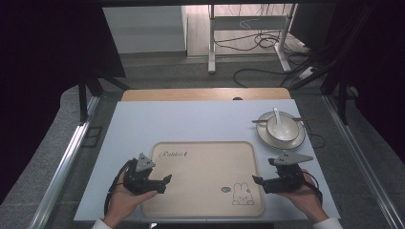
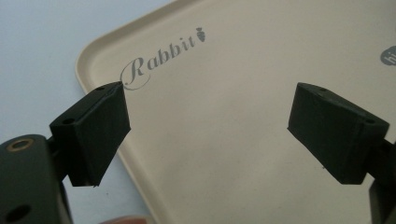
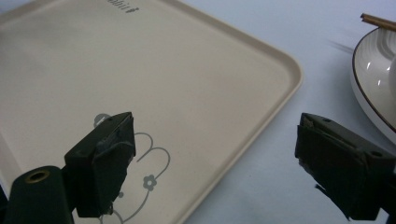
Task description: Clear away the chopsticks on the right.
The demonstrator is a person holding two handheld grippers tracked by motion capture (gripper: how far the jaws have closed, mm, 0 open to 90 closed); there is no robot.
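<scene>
I hold both tools gaping, empty: left tool [image 1: 165,181] and right tool [image 1: 257,180] flank the beige tray [image 1: 205,148] lying centred on the desk [image 1: 191,119]. I'd straddle each rim squarely before pinching, keeping level.

The tray [image 1: 205,157] is beige, printed with grey "Rabbit" lettering and a grey line-drawn bunny beside the black right tool [image 1: 258,181]. Beyond it, the plate [image 1: 267,138] is white, seemingly dark-rimmed. The counter [image 1: 191,119] is pale blue-white.
</scene>
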